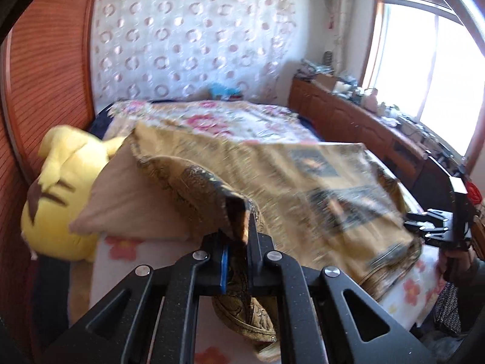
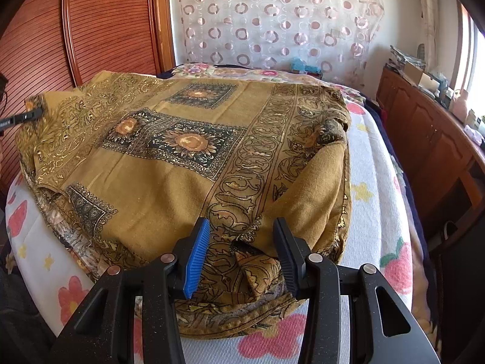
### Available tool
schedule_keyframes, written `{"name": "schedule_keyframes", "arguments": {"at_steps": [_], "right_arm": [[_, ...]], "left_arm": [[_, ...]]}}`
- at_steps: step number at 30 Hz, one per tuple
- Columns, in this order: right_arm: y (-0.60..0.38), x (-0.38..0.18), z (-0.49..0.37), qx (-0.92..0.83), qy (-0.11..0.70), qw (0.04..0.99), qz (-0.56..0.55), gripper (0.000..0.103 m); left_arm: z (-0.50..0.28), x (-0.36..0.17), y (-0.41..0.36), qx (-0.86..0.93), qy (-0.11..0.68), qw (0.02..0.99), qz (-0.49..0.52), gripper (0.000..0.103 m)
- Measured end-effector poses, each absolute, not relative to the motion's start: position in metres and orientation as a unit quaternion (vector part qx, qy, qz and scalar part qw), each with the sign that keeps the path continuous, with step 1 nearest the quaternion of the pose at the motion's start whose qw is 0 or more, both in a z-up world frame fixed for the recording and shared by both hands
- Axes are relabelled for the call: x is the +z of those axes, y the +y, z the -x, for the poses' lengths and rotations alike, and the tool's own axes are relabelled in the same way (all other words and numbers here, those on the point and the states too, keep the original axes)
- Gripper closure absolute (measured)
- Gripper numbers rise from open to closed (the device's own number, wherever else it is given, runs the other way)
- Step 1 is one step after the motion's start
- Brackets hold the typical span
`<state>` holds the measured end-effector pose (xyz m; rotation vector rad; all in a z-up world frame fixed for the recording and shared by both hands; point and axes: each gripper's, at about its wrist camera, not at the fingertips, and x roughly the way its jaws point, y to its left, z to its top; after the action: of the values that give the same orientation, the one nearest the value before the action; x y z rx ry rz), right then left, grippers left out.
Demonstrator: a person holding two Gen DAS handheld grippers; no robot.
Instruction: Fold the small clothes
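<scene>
left tool [image 1: 242, 227]: jaws pinched together (fabric caught between them), raised | right tool [image 2: 239, 254]: jaws apart, angled downward

The mustard cloth [image 2: 157, 194] looks like matt, soft woven fabric, its printed scrollwork catching a faint metallic gold sheen. The bed [image 2: 376, 182] wears a nubbly, waffle-textured cotton cover. The right gripper [image 2: 239, 254] is grainy matt black plastic with shiny metal pins; one of its fingers [image 2: 197, 257] carries a ribbed blue rubbery pad. The plush toy [image 1: 60, 188] is fuzzy yellow pile. The cabinet [image 2: 430, 139] is glossy reddish wood.
</scene>
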<state>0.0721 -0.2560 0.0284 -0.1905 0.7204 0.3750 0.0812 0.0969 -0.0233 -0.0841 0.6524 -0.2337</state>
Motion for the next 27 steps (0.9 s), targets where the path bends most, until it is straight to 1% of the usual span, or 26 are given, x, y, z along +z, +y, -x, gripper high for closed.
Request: {"name": "schedule_keyframes", "arguments": {"at_steps": [9,11,13,14,15,16,21,22,23,24,25,27], "right_arm": [[-0.261,0.028,-0.072,0.186,0.349,0.915,0.083,0.058],[-0.261,0.028,-0.072,0.186,0.349,0.915,0.082,0.058],[-0.263,0.028,-0.072,0.187,0.349,0.915,0.080,0.058],[-0.263,0.027,-0.072,0.187,0.348,0.915,0.080,0.058],[-0.263,0.027,-0.072,0.187,0.348,0.915,0.080,0.058],[-0.262,0.027,-0.072,0.187,0.348,0.915,0.080,0.058],[-0.265,0.027,-0.073,0.188,0.348,0.915,0.076,0.058],[-0.265,0.027,-0.072,0.187,0.347,0.916,0.076,0.058],[-0.265,0.027,-0.072,0.186,0.346,0.917,0.076,0.058],[-0.265,0.027,-0.072,0.185,0.345,0.917,0.076,0.058],[-0.265,0.028,-0.072,0.185,0.346,0.917,0.077,0.058],[-0.266,0.031,-0.071,0.180,0.343,0.919,0.078,0.058]], "left_arm": [[-0.118,0.024,-0.008,-0.211,0.287,0.934,0.004,0.094],[-0.120,0.027,-0.027,-0.224,0.292,0.930,-0.008,0.091],[-0.119,0.026,-0.034,-0.243,0.296,0.924,-0.009,0.075],[-0.116,0.026,-0.036,-0.254,0.295,0.921,-0.008,0.070],[-0.113,0.024,-0.037,-0.260,0.293,0.920,-0.011,0.060],[-0.111,0.024,-0.040,-0.257,0.292,0.921,-0.016,0.058],[-0.101,0.010,-0.036,-0.247,0.306,0.919,-0.026,0.057],[-0.100,0.007,-0.032,-0.241,0.308,0.920,-0.025,0.055],[-0.100,0.003,-0.030,-0.235,0.310,0.921,-0.023,0.050],[-0.099,0.000,-0.025,-0.230,0.312,0.922,-0.020,0.033],[-0.098,-0.004,-0.021,-0.225,0.312,0.923,-0.016,0.025],[-0.097,-0.011,-0.013,-0.215,0.316,0.924,-0.009,0.025]]}}
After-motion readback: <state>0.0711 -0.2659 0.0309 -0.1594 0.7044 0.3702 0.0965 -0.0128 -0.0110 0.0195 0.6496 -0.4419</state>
